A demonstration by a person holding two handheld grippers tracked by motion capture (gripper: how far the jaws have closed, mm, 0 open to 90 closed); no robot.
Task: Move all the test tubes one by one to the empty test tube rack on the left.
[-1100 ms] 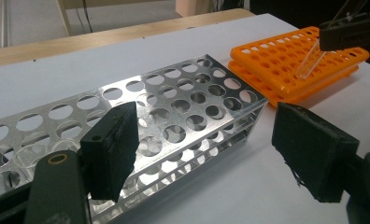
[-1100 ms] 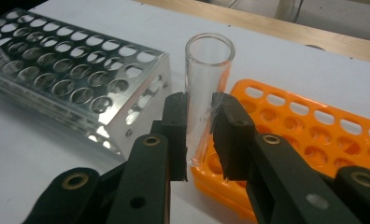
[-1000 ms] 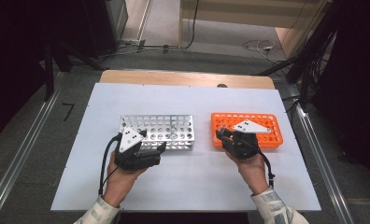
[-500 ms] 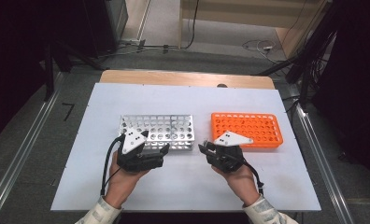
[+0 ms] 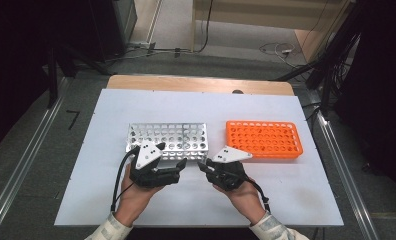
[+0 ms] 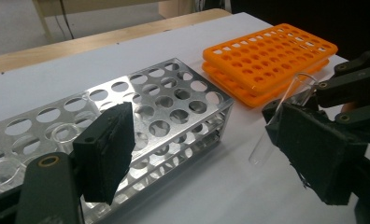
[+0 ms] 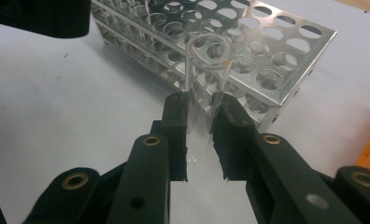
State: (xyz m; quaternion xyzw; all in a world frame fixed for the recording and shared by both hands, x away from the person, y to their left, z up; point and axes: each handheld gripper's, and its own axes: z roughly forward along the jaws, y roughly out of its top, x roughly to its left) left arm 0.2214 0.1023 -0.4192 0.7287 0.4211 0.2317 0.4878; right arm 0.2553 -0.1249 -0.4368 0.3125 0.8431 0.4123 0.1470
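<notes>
On the white table (image 5: 286,200), the right gripper (image 7: 199,105) is clenching a glass tube (image 7: 206,60) near the metal rack (image 5: 167,136), needing upright alignment over a hole, while the left gripper (image 6: 197,140) is waiting released.

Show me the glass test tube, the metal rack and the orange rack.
glass test tube (image 7: 206,51), right gripper view, open rim.
metal rack (image 5: 167,136), high view, perforated top plate.
orange rack (image 5: 263,138), high view, top face.
</notes>
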